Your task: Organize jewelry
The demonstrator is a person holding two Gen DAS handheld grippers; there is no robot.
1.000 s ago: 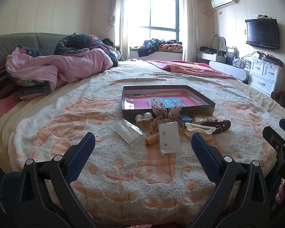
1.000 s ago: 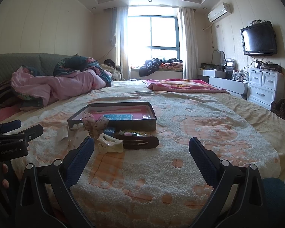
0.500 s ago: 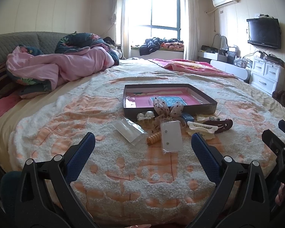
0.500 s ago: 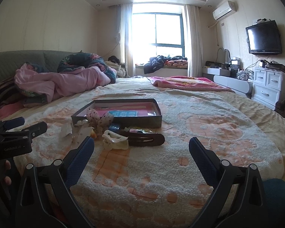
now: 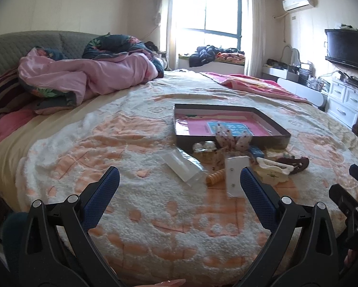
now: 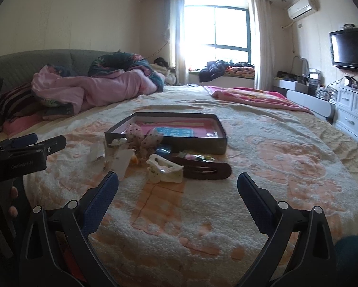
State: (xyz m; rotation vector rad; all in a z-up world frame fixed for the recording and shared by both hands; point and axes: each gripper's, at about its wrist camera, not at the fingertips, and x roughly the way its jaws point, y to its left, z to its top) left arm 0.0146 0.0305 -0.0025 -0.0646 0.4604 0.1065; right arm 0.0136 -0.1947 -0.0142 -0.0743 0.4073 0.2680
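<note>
Both grippers were held low over the near edge of the blanket (image 5: 136, 143), side by side. The left gripper (image 5: 179, 181) was spread wide, with nothing between its fingers. The right gripper (image 6: 177, 186) was likewise spread wide and empty.

The jewelry lay in a small heap on the blanket, directly in front of the tray (image 5: 281, 136). The tray held only a pink liner with a blue card. In the heap, a clear packet (image 5: 182, 166) was seen at the left, with a white earring card (image 5: 234, 175) beside it and a coiled orange tie (image 5: 214, 177) between them. A spotted bow (image 6: 143, 138) leaned against the tray's front wall. A cream claw clip (image 6: 163, 168) was touching a brown barrette (image 6: 205, 171) at the right.
</note>
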